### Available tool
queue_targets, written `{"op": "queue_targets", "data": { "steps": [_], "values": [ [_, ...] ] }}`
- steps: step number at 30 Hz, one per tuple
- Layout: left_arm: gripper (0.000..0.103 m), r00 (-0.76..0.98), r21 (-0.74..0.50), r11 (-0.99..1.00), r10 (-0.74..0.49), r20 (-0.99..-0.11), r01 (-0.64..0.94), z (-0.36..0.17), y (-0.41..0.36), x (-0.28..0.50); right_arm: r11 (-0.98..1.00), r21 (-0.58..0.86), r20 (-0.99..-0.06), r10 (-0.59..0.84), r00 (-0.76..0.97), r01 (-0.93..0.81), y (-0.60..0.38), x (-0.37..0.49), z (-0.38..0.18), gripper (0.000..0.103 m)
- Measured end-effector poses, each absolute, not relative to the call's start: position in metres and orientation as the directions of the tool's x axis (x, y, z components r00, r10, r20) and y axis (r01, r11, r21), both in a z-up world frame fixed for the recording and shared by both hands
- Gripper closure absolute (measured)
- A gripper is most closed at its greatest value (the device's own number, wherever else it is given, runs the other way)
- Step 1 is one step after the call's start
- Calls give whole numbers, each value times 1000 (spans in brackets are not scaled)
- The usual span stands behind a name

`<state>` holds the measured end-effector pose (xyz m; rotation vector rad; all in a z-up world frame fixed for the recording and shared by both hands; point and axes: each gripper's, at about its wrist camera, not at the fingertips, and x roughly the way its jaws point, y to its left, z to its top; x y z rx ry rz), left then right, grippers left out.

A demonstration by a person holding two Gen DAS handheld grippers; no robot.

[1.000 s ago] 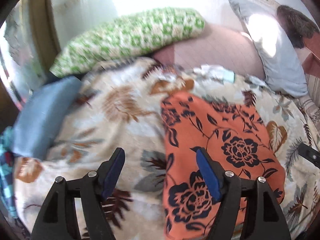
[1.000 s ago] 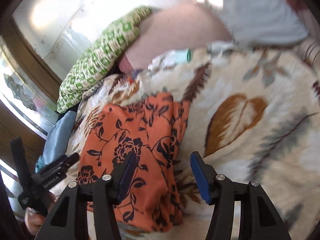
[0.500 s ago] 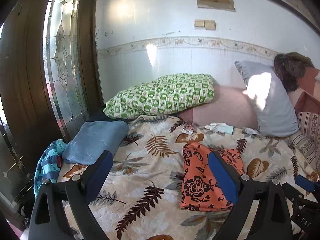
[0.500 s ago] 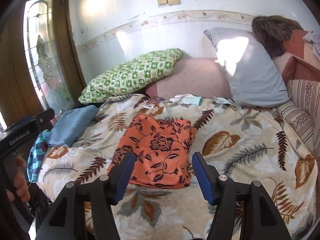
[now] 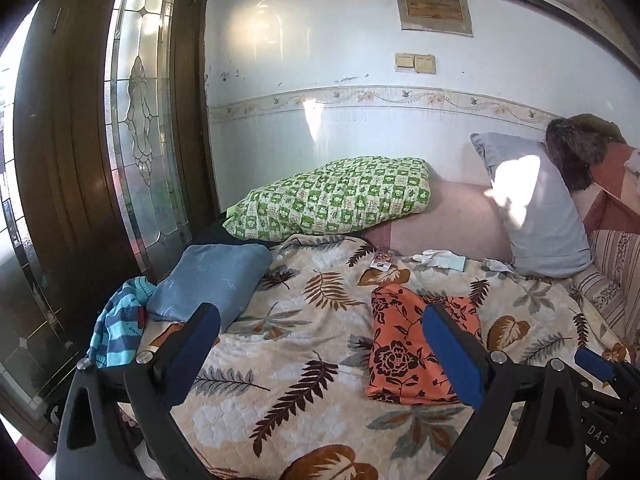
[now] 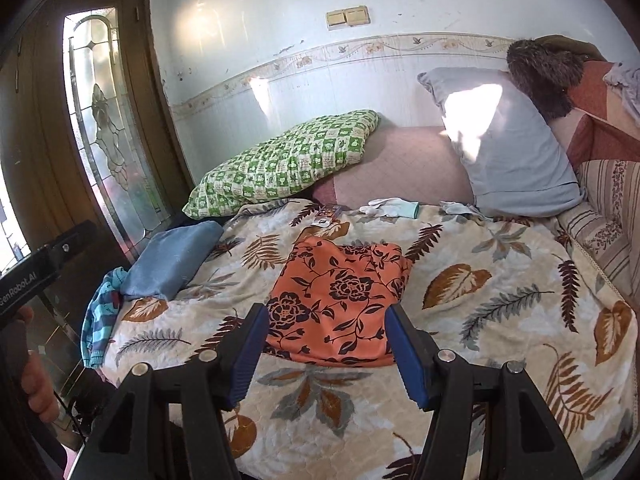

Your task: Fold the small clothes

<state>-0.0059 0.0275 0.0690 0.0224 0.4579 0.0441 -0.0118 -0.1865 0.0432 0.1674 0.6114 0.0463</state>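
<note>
An orange garment with a dark flower print (image 5: 404,348) (image 6: 340,300) lies folded flat on the leaf-patterned blanket (image 5: 304,352) (image 6: 500,300) of the bed. My left gripper (image 5: 320,344) is open and empty, held back above the blanket's near side, left of the garment. My right gripper (image 6: 326,344) is open and empty, held back just short of the garment's near edge. Neither touches the cloth. A striped blue garment (image 5: 118,328) (image 6: 98,320) hangs crumpled at the bed's left edge.
A folded blue cloth (image 5: 208,276) lies at the left. A green checked pillow (image 5: 332,196) and a grey pillow (image 5: 536,208) lean at the back. White gloves (image 5: 440,258) lie near them. A glazed wooden door (image 5: 100,160) stands left.
Both grippers have pulled back and up from close over the orange garment to a wide view of the bed. The garment stays folded in place. Both stay open.
</note>
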Motion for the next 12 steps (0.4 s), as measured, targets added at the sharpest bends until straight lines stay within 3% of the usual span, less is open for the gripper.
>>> {"op": "queue_targets", "data": {
  "steps": [12],
  "values": [
    [0, 905, 23, 1000, 17, -425, -8, 53, 29, 0, 984, 175, -600, 121, 791, -18, -183, -1, 25, 39]
  ]
}}
